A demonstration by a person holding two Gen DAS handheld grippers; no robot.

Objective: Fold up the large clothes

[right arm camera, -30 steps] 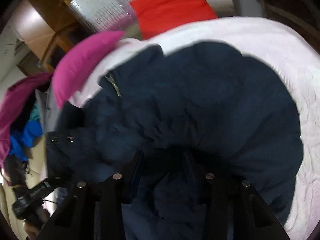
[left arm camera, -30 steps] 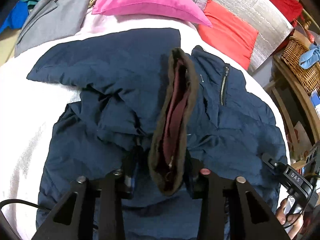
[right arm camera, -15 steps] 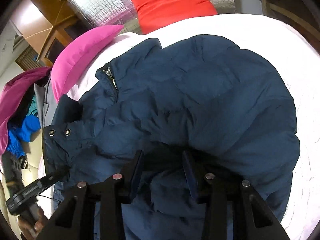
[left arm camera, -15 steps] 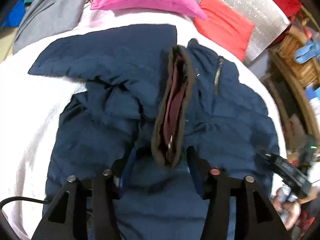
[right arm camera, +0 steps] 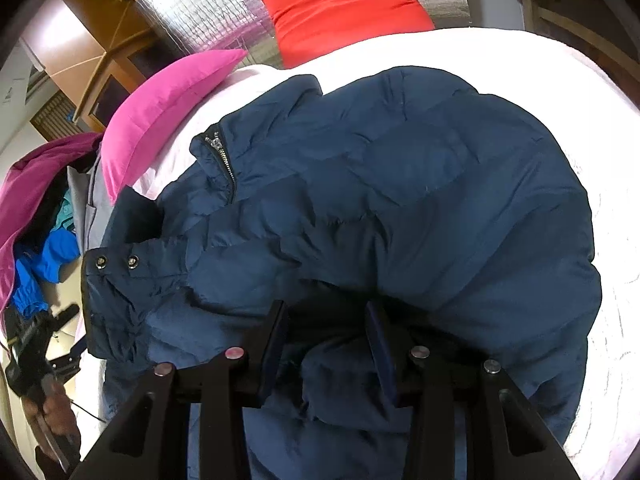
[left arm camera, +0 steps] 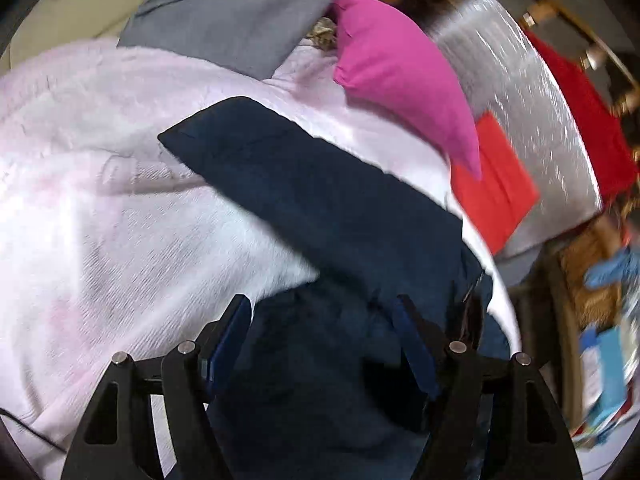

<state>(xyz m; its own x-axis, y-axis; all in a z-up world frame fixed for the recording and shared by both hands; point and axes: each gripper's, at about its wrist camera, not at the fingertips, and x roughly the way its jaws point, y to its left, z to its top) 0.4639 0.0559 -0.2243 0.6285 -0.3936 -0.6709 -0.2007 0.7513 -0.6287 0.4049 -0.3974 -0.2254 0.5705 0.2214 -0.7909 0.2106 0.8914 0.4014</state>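
I'm seeing the navy jacket (right arm camera: 400,200) lying spread on the pale pink blanket (left arm camera: 100,220), collar w/ zipper (right arm camera: 224,160) pointing toward the pink pillow (right arm camera: 160,112). R gripper (right arm camera: 328,336) is pinching a bunched fold of jacket near its lower hem, jaws partway closed w/ fabric pressed between the pads. L gripper (left arm camera: 324,344) is sitting spread, jaws having just been opening; jacket fabric is lying under and between the fingers, but I can't see the pads pressing it. L view is blurring. One sleeve (left arm camera: 304,184) is stretching diagonally across the blanket, its cuff edge ending well short of the grey garment (left arm camera: 232,12). I'm getting open blanket left of the sleeve and along the jacket's right edge. Red cushion (right arm camera: 344,8) and silver panel (left arm camera: 520,100) are crowding the head end.
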